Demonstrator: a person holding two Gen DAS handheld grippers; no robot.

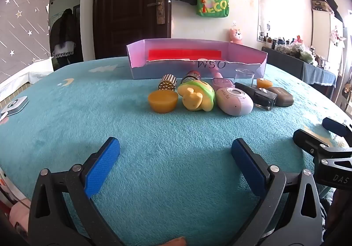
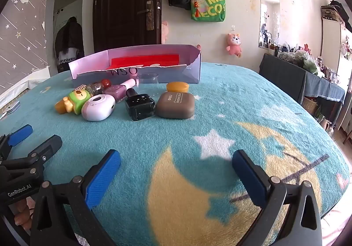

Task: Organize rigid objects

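Both claws, left gripper point(image 1: 175, 151) and right gripper point(image 2: 176, 163), gape wide and empty over the blanket point(image 1: 154, 136). Near the one box point(image 1: 198, 65) lie two yellow pucks point(image 1: 162, 100), one frog toy point(image 1: 197, 96), one pink case point(image 1: 234, 100), one brown case point(image 2: 175, 105), one black bottle point(image 2: 139, 106); items behind overlap, unclear

Trinkets point(image 1: 211, 96) lie before torn box point(image 1: 198, 70).

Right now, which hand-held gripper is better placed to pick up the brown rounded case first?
The right hand-held gripper, probably. The brown rounded case lies almost straight ahead of its open jaws, while from the left hand-held gripper it sits far right, behind the black square bottle.
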